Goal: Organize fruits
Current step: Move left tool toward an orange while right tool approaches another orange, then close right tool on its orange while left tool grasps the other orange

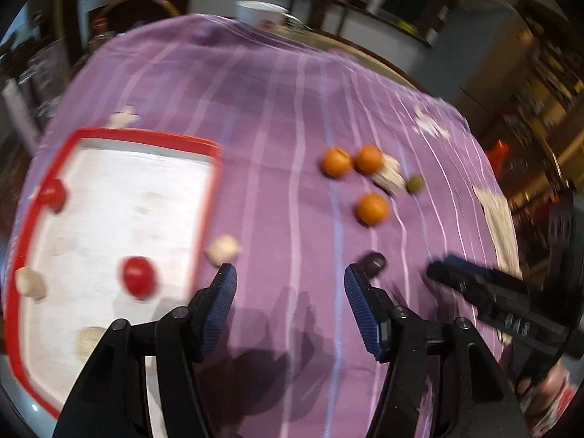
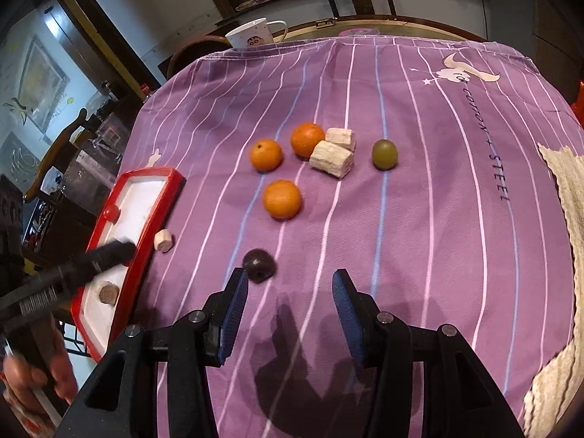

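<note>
Three oranges (image 2: 282,199) (image 2: 266,154) (image 2: 307,139) lie on the purple striped cloth, with two pale banana chunks (image 2: 331,160) and a green grape (image 2: 384,154) beside them. A dark plum (image 2: 258,265) lies just ahead of my right gripper (image 2: 290,292), which is open and empty. My left gripper (image 1: 290,284) is open and empty, right of the red-rimmed white tray (image 1: 215,153). The tray holds two red tomatoes (image 1: 138,276) (image 1: 53,192) and pale chunks (image 1: 31,284). One pale chunk (image 1: 223,249) lies by the tray's right rim. The oranges (image 1: 371,208) and plum (image 1: 372,263) also show in the left wrist view.
A white mug (image 2: 252,34) stands at the table's far edge. A beige knitted mat (image 2: 565,197) lies at the right edge. Chairs and cluttered shelves surround the table. The right gripper's body (image 1: 492,299) shows at the right of the left wrist view.
</note>
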Demonstrator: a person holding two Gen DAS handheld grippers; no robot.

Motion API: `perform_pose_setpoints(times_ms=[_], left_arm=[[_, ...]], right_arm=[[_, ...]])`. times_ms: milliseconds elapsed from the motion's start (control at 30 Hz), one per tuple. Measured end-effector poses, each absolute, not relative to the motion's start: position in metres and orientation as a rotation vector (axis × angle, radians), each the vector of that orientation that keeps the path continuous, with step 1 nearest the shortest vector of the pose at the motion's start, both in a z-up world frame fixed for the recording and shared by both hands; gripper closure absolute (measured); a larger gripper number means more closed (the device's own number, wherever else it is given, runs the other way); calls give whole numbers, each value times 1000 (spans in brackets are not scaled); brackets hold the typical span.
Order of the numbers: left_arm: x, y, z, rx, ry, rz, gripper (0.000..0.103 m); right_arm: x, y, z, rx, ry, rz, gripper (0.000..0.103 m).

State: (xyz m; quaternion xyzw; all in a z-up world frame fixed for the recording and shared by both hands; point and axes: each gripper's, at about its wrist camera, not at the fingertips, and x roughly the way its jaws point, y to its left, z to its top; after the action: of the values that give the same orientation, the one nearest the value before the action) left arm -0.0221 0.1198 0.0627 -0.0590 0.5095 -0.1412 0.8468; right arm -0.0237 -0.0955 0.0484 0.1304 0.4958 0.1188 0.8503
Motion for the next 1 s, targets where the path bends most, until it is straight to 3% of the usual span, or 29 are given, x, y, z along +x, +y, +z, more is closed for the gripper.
perform_pose_setpoints(times_ms=[533,600,633,667,1000], left_arm=[[-13,144,49,-253,1099,-189,42],[-3,145,53,-265,1086,-189,42],[2,144,56,-262,1078,-190,42],[7,141,58,-251,1070,-192,42],[80,70,37,-135,1091,-339,42]], right_arm=[[47,-60,23,134,1075,321,50],[50,-54,18,105,1080,322,54],[51,-52,14,95,1086,321,68],[51,-53,13,91,1088,315,72],[27,-96,21,203,1082,295,73]])
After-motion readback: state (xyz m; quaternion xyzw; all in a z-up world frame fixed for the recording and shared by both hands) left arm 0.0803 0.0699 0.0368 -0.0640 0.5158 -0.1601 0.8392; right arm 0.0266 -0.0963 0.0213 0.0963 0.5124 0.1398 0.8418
